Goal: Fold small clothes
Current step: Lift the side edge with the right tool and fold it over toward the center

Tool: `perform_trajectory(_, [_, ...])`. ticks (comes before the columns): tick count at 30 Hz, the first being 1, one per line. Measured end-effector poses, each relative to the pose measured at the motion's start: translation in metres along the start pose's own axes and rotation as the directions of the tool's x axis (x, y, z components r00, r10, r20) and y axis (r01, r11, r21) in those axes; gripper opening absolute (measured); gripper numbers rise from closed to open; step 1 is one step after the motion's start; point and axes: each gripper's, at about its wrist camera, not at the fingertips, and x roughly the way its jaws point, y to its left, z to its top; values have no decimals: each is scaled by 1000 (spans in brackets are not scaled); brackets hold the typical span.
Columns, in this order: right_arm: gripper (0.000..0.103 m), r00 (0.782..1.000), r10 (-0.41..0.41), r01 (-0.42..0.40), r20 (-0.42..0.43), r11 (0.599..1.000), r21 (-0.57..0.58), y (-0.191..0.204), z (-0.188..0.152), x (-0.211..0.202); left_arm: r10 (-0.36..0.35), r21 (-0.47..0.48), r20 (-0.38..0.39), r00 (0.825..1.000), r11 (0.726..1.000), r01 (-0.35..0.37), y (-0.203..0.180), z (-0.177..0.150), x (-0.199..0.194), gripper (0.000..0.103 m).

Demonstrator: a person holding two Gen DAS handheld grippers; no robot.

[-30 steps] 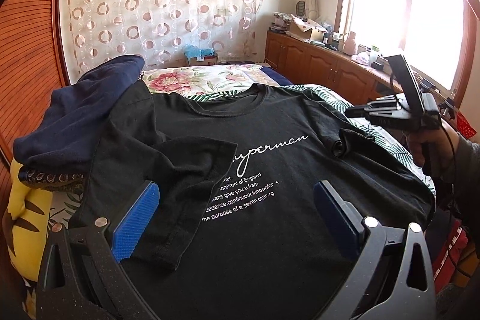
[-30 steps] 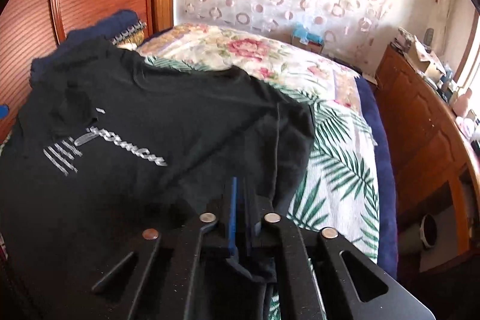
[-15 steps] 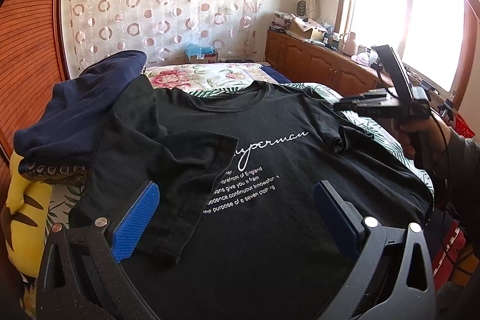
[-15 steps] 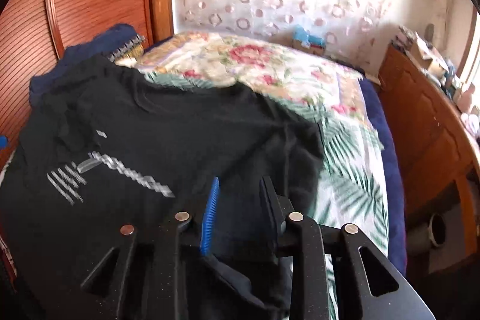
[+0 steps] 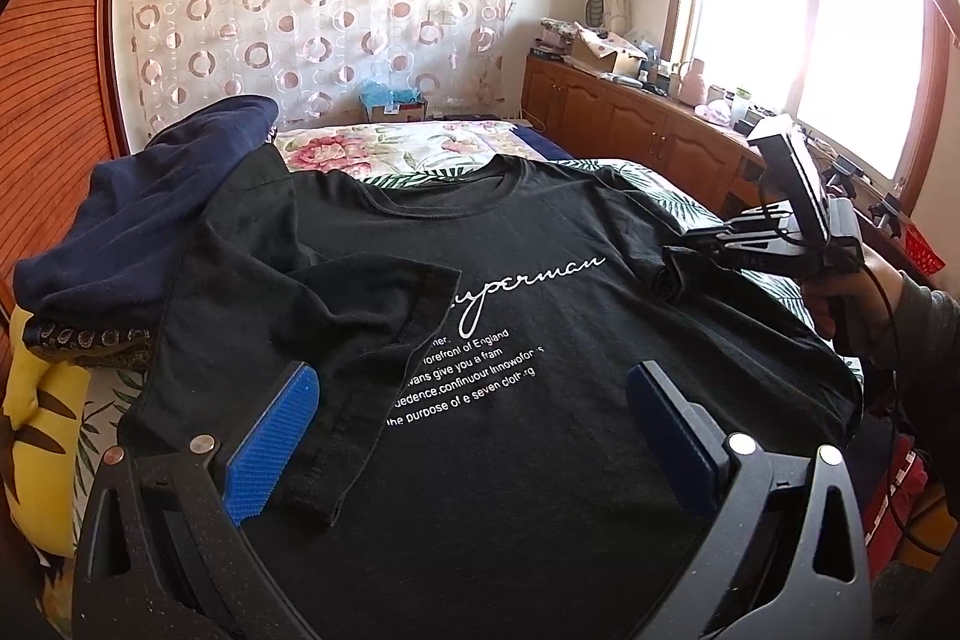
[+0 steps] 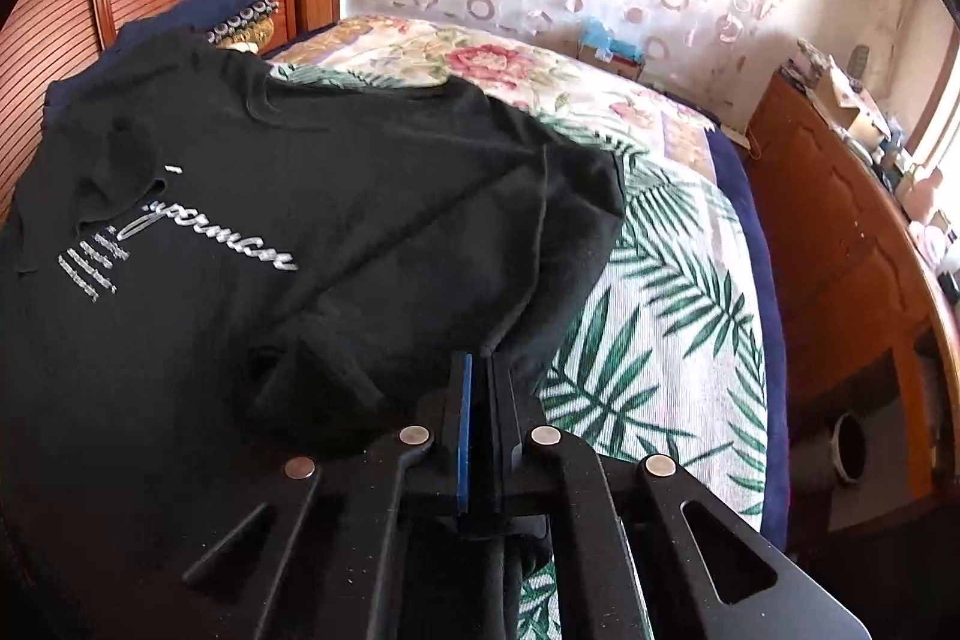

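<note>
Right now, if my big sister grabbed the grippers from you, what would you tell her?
Left gripper: open, holding nothing, hovering over the black T-shirt.
Right gripper: shut on the T-shirt's sleeve, on the side by the palm-leaf bedspread.
The T-shirt lies print side up on the bed, its collar toward the curtain. Its other sleeve is already folded in over the chest.
Left to do: bring the pinched sleeve inward, then fold the body up.
A navy garment sits heaped beside the T-shirt.

The T-shirt (image 5: 540,340) lies on the bed (image 6: 660,340), with the garment pile (image 5: 138,232) at its left.
</note>
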Motion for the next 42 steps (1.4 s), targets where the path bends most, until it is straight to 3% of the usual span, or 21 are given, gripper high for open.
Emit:
perform_trajectory(6, [3, 998, -12, 13, 58, 1000, -9, 4, 10, -12, 1, -5, -1, 1000, 1000, -1, 2, -1, -1, 103])
perform_trajectory(14, [2, 990, 82, -82, 115, 997, -3, 11, 30, -16, 1, -3, -5, 1000, 1000, -1, 1, -2, 0, 103])
perform_trajectory(18, [2, 988, 69, -66, 140, 997, -29, 24, 47, -17, 9, -3, -8, 1000, 1000, -9, 2, -3, -1, 103])
perform_trajectory(23, [2, 975, 153, -154, 160, 988, -10, 31, 61, -12, 8, -18, -8, 1000, 1000, -8, 7, -5, -1, 103])
perform_trajectory(26, [2, 955, 240, -239, 172, 971, -23, 38, 67, -10, 5, -22, -13, 1000, 1000, -6, 7, -7, 2, 103])
perform_trajectory(28, [21, 956, 236, -238, 175, 971, -12, 40, 68, -9, 5, -21, -15, 1000, 1000, -5, 7, -7, 2, 103])
perform_trajectory(30, [31, 956, 227, -232, 184, 973, 8, 34, 62, -9, 4, -20, -15, 1000, 1000, -5, 6, -8, 1, 103])
perform_trajectory(31, [31, 958, 221, -228, 183, 974, 15, 30, 57, -9, 5, -20, -14, 1000, 1000, -5, 7, -8, 1, 103])
perform_trajectory(35, [32, 978, 172, -175, 118, 985, 13, 26, 35, -4, 5, -33, -9, 1000, 999, -5, 10, -8, 0, 103])
perform_trajectory(38, [32, 987, 159, -160, 18, 987, 34, 19, 17, 13, 3, -43, -10, 1000, 999, -4, 11, -8, 1, 103])
perform_trajectory(42, [29, 976, 211, -207, -50, 976, 74, 12, -11, 18, 3, -34, -12, 1000, 999, -3, 11, -9, 1, 103])
